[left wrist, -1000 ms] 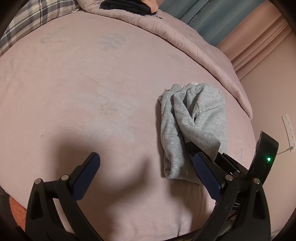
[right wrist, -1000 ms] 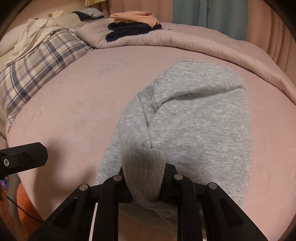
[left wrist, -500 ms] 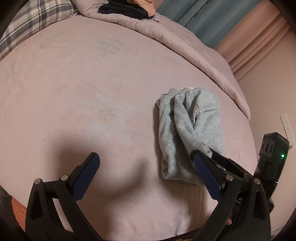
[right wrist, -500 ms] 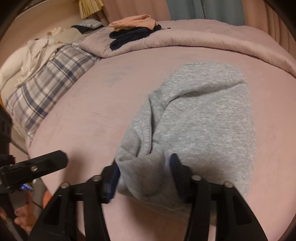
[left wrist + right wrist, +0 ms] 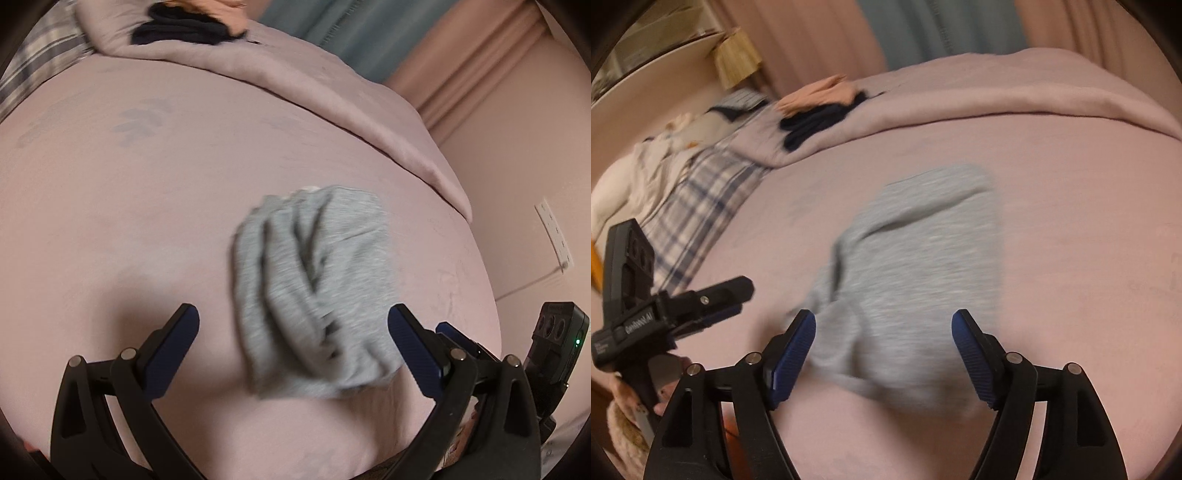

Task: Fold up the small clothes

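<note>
Grey garment (image 5: 317,291) lies crumpled on pink bed (image 5: 129,221), just ahead of & between fingers of left hand-held gripper (image 5: 291,339) and right hand-held gripper (image 5: 882,343), both spread apart, gripping nothing.

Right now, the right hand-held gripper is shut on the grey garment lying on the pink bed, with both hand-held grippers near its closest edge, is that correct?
Not quite: the right hand-held gripper is open, its jaws spread wide and holding nothing, as the right wrist view shows. The rest stands: the grey garment lies on the pink bed, and the left hand-held gripper is also near its closest edge.
</note>
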Action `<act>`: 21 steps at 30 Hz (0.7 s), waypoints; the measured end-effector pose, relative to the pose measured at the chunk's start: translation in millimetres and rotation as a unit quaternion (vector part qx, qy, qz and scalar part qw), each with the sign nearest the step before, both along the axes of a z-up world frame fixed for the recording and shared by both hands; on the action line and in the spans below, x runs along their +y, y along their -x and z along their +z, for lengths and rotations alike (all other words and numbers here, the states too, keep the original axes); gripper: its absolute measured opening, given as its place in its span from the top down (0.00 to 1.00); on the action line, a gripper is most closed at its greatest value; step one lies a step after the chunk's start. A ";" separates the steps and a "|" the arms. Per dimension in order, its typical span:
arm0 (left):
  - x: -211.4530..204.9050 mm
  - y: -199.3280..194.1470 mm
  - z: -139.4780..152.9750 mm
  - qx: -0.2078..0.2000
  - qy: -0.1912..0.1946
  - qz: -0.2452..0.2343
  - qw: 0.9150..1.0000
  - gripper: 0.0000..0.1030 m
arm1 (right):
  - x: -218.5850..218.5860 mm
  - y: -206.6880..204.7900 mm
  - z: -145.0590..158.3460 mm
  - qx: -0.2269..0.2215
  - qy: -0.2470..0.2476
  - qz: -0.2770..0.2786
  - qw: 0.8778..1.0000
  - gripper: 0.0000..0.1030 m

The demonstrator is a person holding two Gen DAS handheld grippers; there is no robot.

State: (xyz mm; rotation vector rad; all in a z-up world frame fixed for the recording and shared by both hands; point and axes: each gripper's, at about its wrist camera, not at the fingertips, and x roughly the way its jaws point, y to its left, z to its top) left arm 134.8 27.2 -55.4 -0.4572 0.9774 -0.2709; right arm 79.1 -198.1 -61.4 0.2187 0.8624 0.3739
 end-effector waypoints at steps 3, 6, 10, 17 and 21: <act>-21.5 -13.8 -5.8 0.002 0.003 -0.030 1.000 0.07 | -12.6 -1.6 -2.7 0.002 0.010 -0.034 0.999 0.26; -37.5 -29.7 -14.0 0.017 0.005 -0.056 0.998 0.22 | -24.6 -3.0 -8.4 0.013 0.005 -0.057 0.998 0.26; -51.8 -47.0 -18.9 0.014 0.011 -0.082 0.996 0.32 | -36.4 -3.8 -14.2 0.022 0.004 -0.076 0.997 0.26; -71.5 -74.7 -54.3 0.062 -0.017 -0.096 0.993 0.58 | -47.7 -8.3 -25.1 0.039 -0.014 -0.083 0.996 0.26; -63.4 -70.7 -54.3 0.054 -0.015 -0.082 0.995 0.88 | -50.2 -8.2 -31.4 0.050 -0.017 -0.086 0.995 0.26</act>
